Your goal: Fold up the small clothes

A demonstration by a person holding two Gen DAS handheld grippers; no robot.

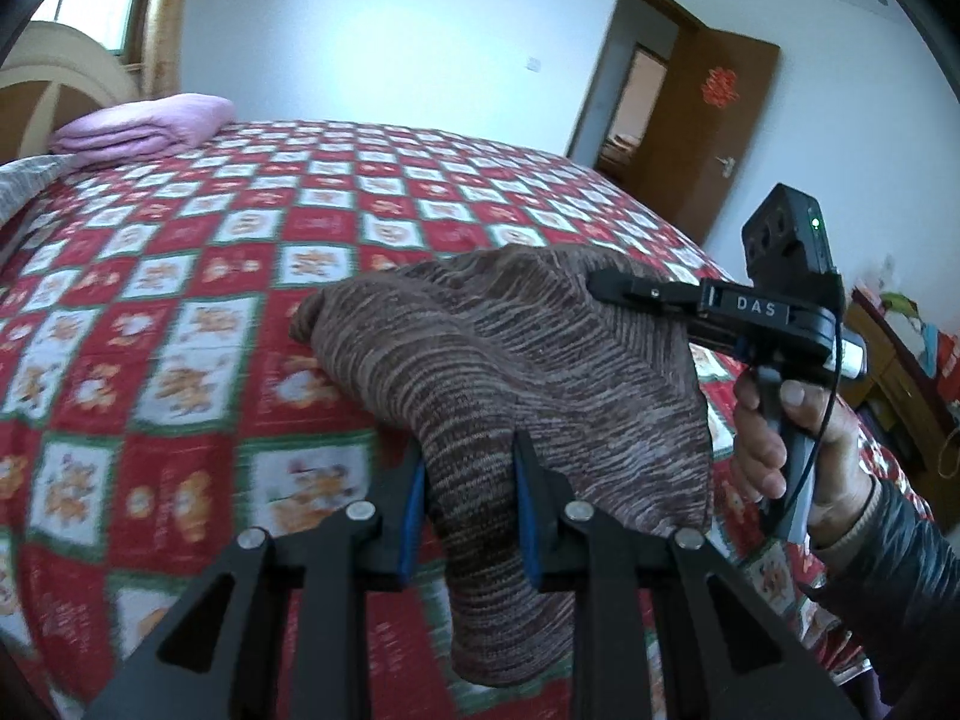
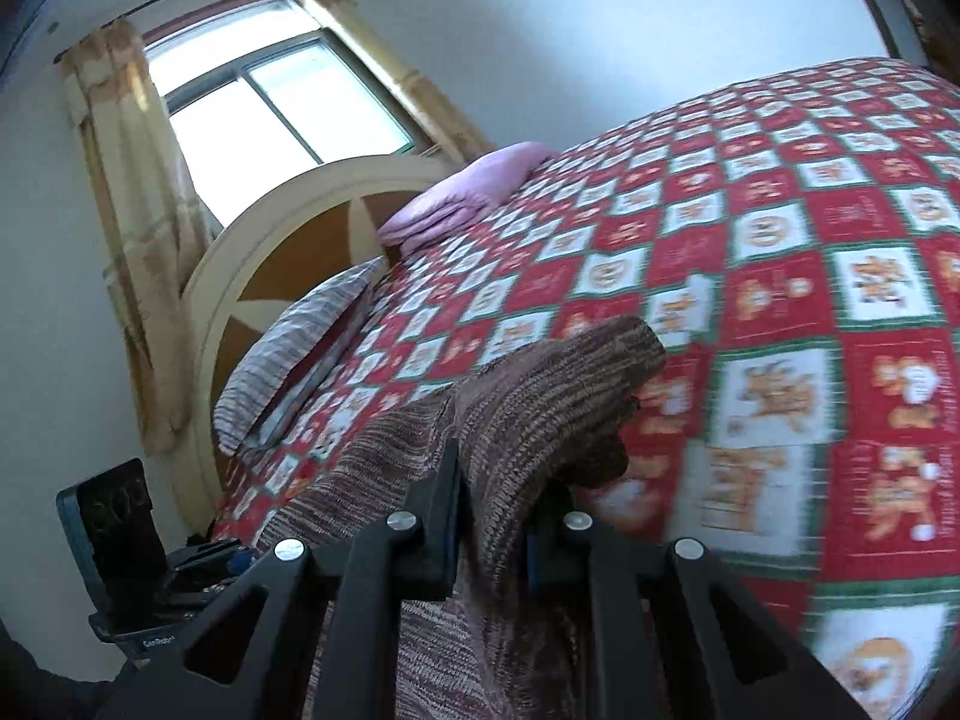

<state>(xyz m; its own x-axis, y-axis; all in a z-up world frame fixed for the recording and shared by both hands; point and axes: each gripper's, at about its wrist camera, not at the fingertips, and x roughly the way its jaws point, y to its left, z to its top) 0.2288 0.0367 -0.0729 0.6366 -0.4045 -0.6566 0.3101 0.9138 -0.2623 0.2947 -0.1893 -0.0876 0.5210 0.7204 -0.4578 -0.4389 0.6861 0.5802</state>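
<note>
A brown striped knit garment [image 1: 510,360] is held up above the bed by both grippers. My left gripper [image 1: 465,450] is shut on its lower edge, cloth bunched between the blue pads. My right gripper [image 1: 606,288] comes in from the right, held by a hand, and is shut on the garment's upper edge. In the right wrist view my right gripper [image 2: 492,480] pinches the same knit garment [image 2: 540,408], which drapes down over its fingers. One end of the cloth hangs toward the quilt.
The bed is covered by a red and white checked quilt [image 1: 210,300]. A folded pink blanket [image 1: 144,126] and a striped pillow [image 2: 294,348] lie by the headboard [image 2: 288,228]. An open brown door [image 1: 708,120] and a cluttered cabinet [image 1: 900,360] stand at the right.
</note>
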